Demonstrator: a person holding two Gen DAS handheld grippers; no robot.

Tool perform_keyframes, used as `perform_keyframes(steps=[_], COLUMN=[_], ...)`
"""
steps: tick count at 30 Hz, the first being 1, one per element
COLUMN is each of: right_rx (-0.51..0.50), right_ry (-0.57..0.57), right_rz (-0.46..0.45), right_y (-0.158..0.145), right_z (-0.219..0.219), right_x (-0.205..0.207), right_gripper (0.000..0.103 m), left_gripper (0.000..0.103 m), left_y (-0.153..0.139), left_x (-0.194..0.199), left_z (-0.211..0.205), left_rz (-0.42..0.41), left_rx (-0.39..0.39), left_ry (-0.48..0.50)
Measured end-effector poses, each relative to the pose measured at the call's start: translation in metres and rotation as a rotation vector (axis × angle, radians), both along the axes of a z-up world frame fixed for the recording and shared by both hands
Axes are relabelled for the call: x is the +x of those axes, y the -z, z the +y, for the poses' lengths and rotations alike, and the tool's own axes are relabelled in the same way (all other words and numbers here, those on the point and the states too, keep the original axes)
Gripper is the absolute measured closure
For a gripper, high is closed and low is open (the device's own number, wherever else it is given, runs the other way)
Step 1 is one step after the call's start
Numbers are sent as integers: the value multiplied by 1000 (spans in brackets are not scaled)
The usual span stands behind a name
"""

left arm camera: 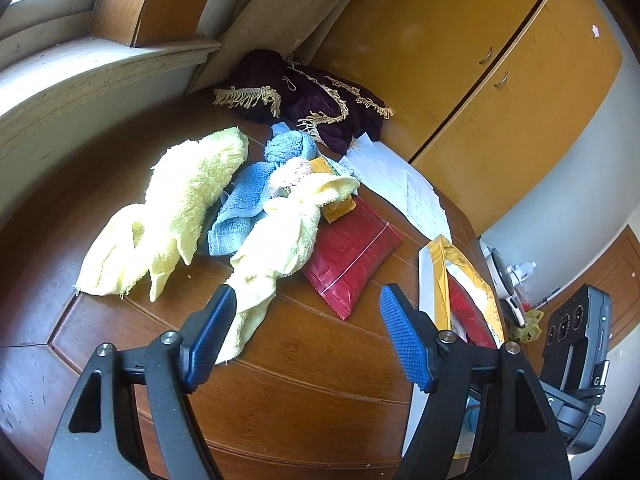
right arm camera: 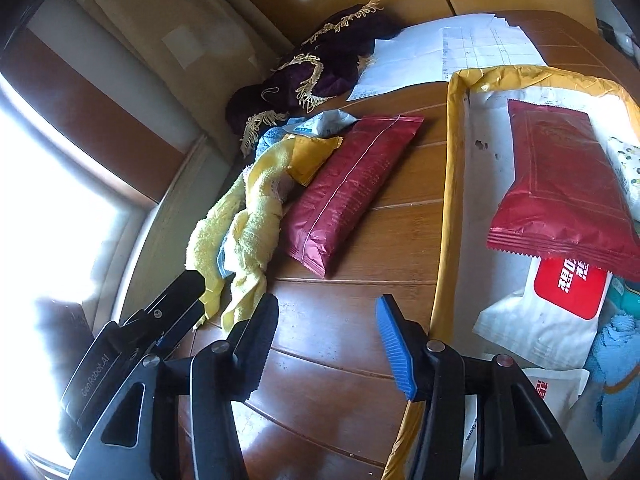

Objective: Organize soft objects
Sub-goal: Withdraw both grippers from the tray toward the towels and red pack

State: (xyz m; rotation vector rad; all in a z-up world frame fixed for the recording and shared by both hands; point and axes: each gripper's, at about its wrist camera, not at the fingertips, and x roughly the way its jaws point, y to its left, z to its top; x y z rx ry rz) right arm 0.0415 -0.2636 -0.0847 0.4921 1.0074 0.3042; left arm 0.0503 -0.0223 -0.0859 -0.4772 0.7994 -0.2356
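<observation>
Left gripper (left arm camera: 306, 322) and right gripper (right arm camera: 326, 338), fingers spread (both empty), flank yellow towel (left arm camera: 276, 240) against red packet (left arm camera: 352, 256).

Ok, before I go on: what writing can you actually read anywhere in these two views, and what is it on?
"GenRobot.AI": on the left gripper's black body, right wrist view.
"G": on the right gripper's black body, left wrist view.
"Gloves", partly cut off: on the white packet edge in the box.
Large white characters on the white pack's red label: visible, but I cannot read them reliably.
Paper sheets: grid and print too small.
</observation>
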Motion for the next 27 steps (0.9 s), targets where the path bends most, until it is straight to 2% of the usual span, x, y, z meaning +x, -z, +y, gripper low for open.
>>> perform_keyframes(steps=[10,18,20,24,27], right_rx=[-51,-92,-97,-103,-105], right_ry=[14,22,22,22,22], right_rz=[-7,-38,-38,-35,-34], right_y=[-3,-12,-13,-13,-14], right_z=[-1,5,7,8,9], right_x=[-5,-8,-8,-6,-5], right_gripper=[46,42,42,42,42], left_gripper=[29,29,29,29,29], left_y=[9,-3,-3,4,6], left_x=[15,35,41,57,66], left_z=[-2,-10,-13,-20,-28], left_rz=[29,-33,-47,-20,-36], left_rx=[64,184,192,201,244], left_ry=[-26,-33,-11,26,32])
